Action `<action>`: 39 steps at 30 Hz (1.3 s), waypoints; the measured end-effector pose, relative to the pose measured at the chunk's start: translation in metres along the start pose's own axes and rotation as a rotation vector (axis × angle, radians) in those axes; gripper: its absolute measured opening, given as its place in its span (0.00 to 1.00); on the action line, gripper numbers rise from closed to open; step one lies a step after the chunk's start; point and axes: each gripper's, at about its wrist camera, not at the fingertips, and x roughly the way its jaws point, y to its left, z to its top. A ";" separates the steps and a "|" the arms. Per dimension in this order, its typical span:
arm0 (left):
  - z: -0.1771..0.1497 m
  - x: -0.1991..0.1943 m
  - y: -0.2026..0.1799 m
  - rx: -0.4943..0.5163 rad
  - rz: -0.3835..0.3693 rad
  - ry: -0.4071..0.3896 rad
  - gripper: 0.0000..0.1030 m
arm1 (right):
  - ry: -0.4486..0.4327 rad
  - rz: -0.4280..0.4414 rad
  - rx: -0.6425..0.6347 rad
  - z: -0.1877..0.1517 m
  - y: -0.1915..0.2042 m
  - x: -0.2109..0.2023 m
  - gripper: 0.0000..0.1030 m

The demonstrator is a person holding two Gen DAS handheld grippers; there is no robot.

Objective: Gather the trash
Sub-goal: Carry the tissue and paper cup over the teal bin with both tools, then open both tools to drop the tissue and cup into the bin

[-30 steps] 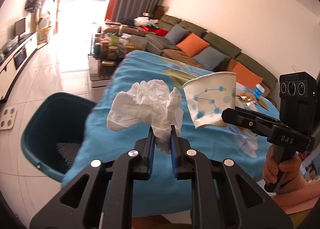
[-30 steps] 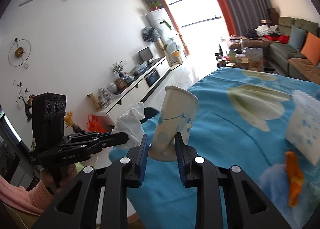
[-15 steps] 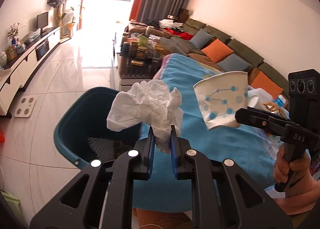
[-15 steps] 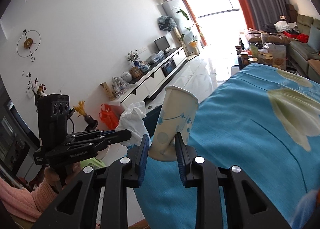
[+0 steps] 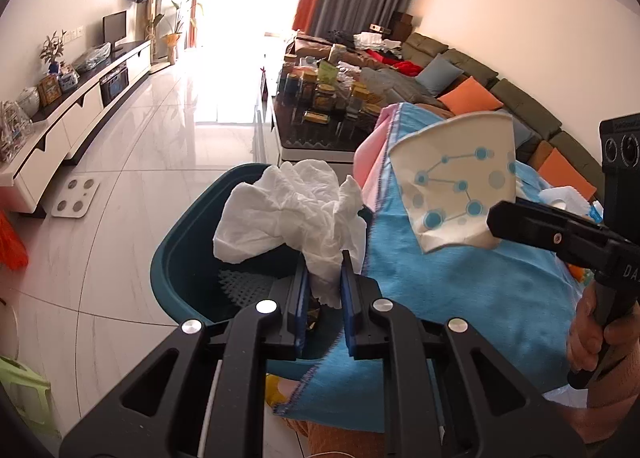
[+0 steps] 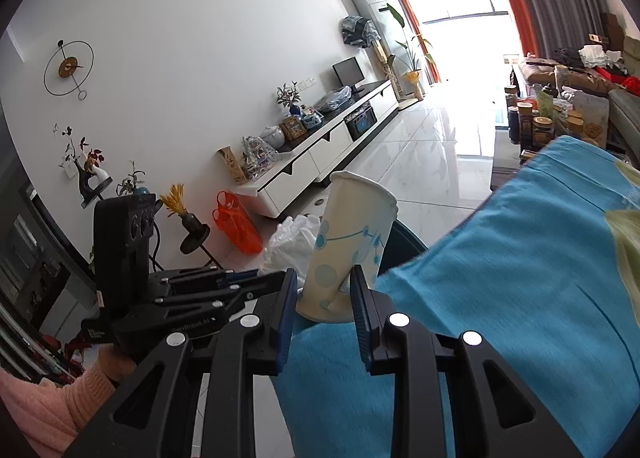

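Note:
My left gripper (image 5: 323, 282) is shut on a crumpled white tissue (image 5: 288, 218) and holds it above the dark teal bin (image 5: 180, 254) on the floor. My right gripper (image 6: 325, 290) is shut on a white paper cup with blue dots (image 6: 348, 250), held beside the tissue at the edge of the blue-covered table (image 6: 540, 278). The cup (image 5: 456, 194) and the right gripper also show in the left wrist view, to the right of the tissue. The tissue (image 6: 288, 246) and the left gripper show in the right wrist view. Only a sliver of the bin shows there.
The bin holds some scraps at its bottom. A glass coffee table with jars (image 5: 320, 114) stands behind the bin. A white TV cabinet (image 5: 72, 114) runs along the left wall. A sofa with orange cushions (image 5: 472, 98) is at the right. An orange bag (image 6: 236, 226) sits on the floor.
Both grippers have swung left off the table with their loads. The tissue now hangs over the bin, which has come closer and more central.

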 end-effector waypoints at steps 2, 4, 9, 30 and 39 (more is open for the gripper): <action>-0.001 0.005 0.002 -0.008 0.008 0.009 0.15 | 0.009 0.000 -0.002 0.004 0.001 0.007 0.25; 0.000 0.011 -0.001 -0.015 0.011 0.016 0.15 | 0.022 -0.003 -0.003 0.008 0.003 0.018 0.25; 0.002 0.024 0.004 -0.031 0.027 0.036 0.15 | 0.052 -0.012 -0.001 0.013 0.002 0.038 0.25; 0.008 0.084 0.012 -0.112 0.040 0.122 0.28 | 0.157 -0.074 0.071 0.020 -0.010 0.087 0.34; 0.004 0.081 0.008 -0.114 0.043 0.090 0.36 | 0.114 -0.078 0.063 0.014 -0.012 0.057 0.34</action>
